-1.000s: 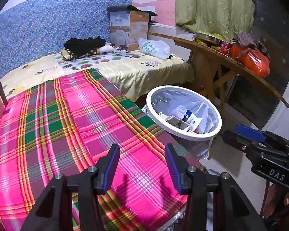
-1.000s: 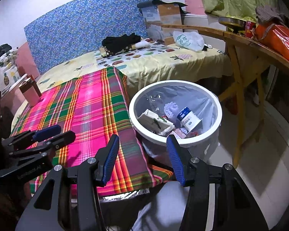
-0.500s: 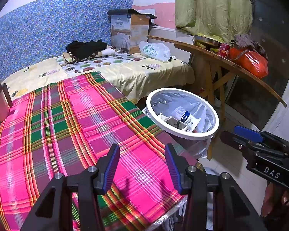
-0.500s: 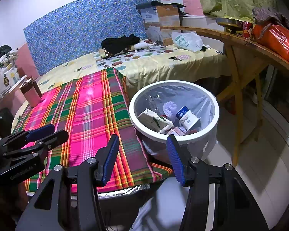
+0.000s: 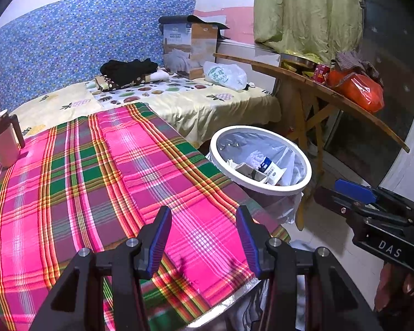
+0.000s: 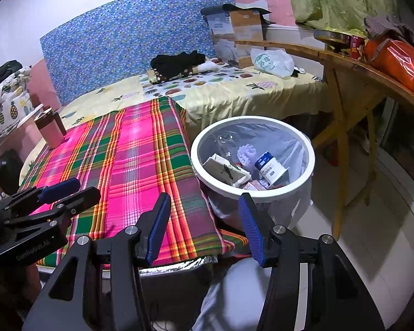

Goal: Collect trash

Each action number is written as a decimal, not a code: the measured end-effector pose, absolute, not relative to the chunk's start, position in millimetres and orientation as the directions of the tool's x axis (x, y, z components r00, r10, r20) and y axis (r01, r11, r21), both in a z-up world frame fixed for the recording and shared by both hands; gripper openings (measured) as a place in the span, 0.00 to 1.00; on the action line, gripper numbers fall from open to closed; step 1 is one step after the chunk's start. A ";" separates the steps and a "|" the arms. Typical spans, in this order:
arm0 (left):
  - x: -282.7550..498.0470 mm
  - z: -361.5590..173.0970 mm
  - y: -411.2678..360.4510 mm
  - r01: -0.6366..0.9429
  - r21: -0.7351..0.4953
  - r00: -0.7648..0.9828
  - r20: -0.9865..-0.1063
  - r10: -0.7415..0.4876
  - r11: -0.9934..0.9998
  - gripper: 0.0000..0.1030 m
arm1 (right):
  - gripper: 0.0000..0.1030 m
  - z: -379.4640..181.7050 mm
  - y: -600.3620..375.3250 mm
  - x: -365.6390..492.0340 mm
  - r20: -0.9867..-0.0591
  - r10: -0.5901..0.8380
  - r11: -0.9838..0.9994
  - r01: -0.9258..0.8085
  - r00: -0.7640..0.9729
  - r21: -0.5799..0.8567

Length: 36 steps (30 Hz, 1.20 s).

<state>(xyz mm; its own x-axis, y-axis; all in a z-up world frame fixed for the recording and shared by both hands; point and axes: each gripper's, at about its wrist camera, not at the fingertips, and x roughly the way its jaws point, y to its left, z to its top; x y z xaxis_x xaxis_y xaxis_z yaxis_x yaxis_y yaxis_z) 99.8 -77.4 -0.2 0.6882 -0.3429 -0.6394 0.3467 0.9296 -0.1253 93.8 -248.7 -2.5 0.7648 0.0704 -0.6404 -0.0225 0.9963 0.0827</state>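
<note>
Fingers (image 5: 158, 244) apart, empty; plaid cloth (image 5: 102, 182) bare, bin (image 6: 284, 190) beside

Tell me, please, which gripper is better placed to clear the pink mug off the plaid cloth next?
Left, probably. The left gripper hangs open over the plaid cloth, where the pink mug stands; the right gripper sits beside the trash bin.

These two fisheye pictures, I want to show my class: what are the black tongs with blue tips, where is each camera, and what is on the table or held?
Each picture comes from a camera on a hand-held tool, looking along its tongs. A person holds one per hand: left tongs, right tongs. Both stand open and empty. Below lies a plaid cloth bearing only a pink mug. Beside it stands a white bin lined with a bag, already holding cartons and a small bottle.
</note>
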 end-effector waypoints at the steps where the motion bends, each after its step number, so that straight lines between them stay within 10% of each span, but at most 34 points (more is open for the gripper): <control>1: 97.2 -0.8 -76.4 0.344 -0.129 0.688 -0.639 -0.343 0.930 0.47 | 0.51 -2.5 -248.0 92.6 -0.641 0.073 0.996 -0.027 0.764 0.082; 36: 57.6 9.8 -70.5 0.283 -0.121 0.713 -0.636 -0.294 0.951 0.47 | 0.51 1.5 -243.0 69.8 -0.625 0.125 0.992 -0.089 0.770 0.089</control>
<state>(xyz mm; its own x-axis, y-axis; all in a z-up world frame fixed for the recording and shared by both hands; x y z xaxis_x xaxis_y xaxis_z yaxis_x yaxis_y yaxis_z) 57.6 -70.5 9.8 0.7134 -0.2938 -0.6362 0.2834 0.9513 -0.1214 69.8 -243.0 1.5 0.7705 0.1246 -0.6252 -0.0886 0.9921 0.0885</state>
